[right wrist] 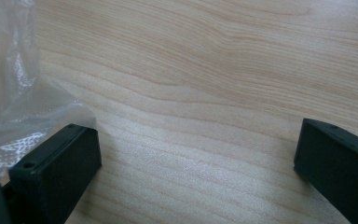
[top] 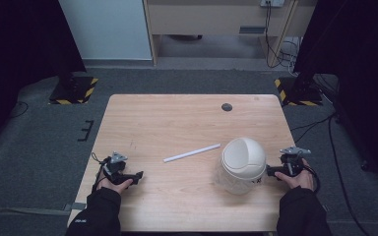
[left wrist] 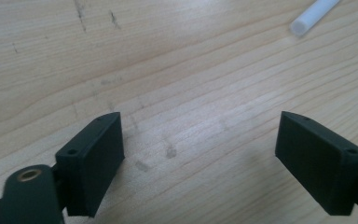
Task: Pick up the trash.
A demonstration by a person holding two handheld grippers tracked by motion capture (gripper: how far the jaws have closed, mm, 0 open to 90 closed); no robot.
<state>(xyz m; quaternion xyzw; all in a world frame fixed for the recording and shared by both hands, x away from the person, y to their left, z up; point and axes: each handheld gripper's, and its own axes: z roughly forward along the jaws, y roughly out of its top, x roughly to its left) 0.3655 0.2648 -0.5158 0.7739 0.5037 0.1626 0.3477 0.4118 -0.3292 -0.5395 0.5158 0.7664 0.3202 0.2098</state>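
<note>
You are working at a light wooden tabletop (top: pixel 177 123) with rounded far corners and a grain that runs side to side. A small dark round spot (top: pixel 227 107) sits near its far edge, right of the middle. A white tube (top: pixel 192 153) lies flat near the middle, slanted so its right end points farther from you. Just to the right of it, apart from it, stands a white dome-topped container (top: pixel 243 160) inside a clear plastic bag (right wrist: pixel 14 93), whose crinkled film spreads onto the wood. In your left gripper view, faint dark scuffs (left wrist: pixel 170 151) mark the surface.
</note>
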